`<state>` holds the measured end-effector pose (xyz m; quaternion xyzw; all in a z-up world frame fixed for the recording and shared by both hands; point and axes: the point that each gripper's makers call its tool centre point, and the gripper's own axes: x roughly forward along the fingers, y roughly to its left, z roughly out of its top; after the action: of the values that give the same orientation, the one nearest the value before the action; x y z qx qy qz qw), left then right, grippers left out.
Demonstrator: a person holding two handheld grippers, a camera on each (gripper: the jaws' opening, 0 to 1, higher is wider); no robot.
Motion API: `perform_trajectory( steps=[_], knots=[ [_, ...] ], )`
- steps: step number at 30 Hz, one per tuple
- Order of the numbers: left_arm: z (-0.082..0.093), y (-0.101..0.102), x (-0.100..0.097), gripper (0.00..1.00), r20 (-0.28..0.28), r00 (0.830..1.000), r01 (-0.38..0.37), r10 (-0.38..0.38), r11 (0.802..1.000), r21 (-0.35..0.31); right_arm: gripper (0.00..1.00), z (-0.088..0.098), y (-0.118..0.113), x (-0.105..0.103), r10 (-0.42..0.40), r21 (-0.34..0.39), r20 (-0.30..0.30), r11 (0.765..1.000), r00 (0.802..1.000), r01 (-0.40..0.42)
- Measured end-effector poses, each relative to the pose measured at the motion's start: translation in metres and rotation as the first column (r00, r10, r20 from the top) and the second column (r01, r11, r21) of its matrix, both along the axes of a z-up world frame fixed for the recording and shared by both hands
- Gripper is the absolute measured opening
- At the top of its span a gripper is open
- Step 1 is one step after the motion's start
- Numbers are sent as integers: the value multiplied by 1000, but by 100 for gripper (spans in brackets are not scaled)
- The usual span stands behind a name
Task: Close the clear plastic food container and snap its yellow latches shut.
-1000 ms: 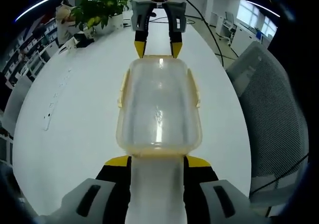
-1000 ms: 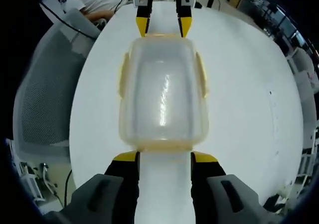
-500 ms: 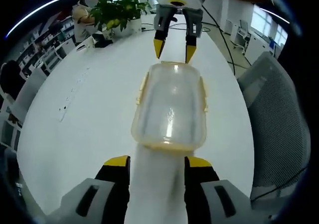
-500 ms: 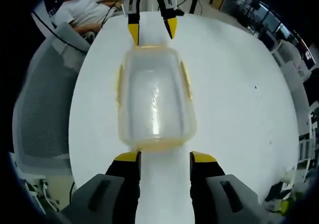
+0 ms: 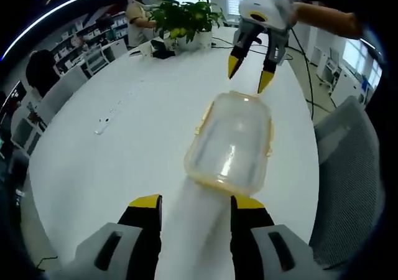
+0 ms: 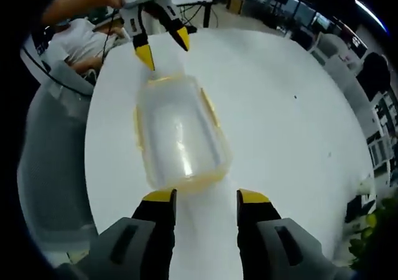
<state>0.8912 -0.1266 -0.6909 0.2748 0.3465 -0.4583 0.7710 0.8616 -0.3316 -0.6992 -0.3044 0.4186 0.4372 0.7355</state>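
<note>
The clear plastic container (image 5: pixel 233 143) lies on the white table (image 5: pixel 124 155) with its lid on. Yellow latches (image 5: pixel 203 116) run along its long sides; whether they are snapped down I cannot tell. My left gripper (image 5: pixel 196 204) stands open a short way back from the container's near end, nothing between its jaws. Beyond the far end my right gripper (image 5: pixel 247 76) hangs open above the table. From the right gripper view, the container (image 6: pixel 177 130) lies just ahead of the open right gripper (image 6: pixel 207 198), and the left gripper (image 6: pixel 163 51) hovers open past it.
A potted plant (image 5: pixel 186 18) and cables sit at the table's far end. Grey mesh chairs (image 5: pixel 348 168) (image 6: pixel 50 168) stand beside the table edge. A person in white (image 6: pixel 81 37) sits beyond the table. A small object (image 5: pixel 102 126) lies on the tabletop.
Both grippers have drawn back and risen away from the container's two ends, staying open. The container looks smaller and slanted as both views rolled; it seems not to have moved.
</note>
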Motion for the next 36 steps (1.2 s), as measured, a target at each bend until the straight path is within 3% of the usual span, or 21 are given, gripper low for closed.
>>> perform_trajectory(
  steps=[6, 9, 19, 31, 36],
  knots=[
    [3, 1, 2, 39, 2, 993, -115, 116, 993, -40, 35, -1, 1, -3, -114, 65, -29, 991, 993, 116],
    [3, -2, 0, 39, -24, 986, -167, 166, 983, -76, 35, -2, 2, -6, -167, 101, -44, 980, 985, 170],
    [-8, -12, -10, 38, -81, 972, -231, 222, 966, -118, 35, -5, 4, -7, -252, 161, -31, 954, 967, 254],
    [-22, -23, -21, 38, -188, 936, -327, 296, 932, -159, 36, -12, 14, -11, -343, 234, -88, 906, 935, 354],
    [-27, -29, -23, 36, -252, 916, -361, 311, 914, -185, 36, -16, 16, -9, -358, 239, -104, 897, 928, 373]
  ],
)
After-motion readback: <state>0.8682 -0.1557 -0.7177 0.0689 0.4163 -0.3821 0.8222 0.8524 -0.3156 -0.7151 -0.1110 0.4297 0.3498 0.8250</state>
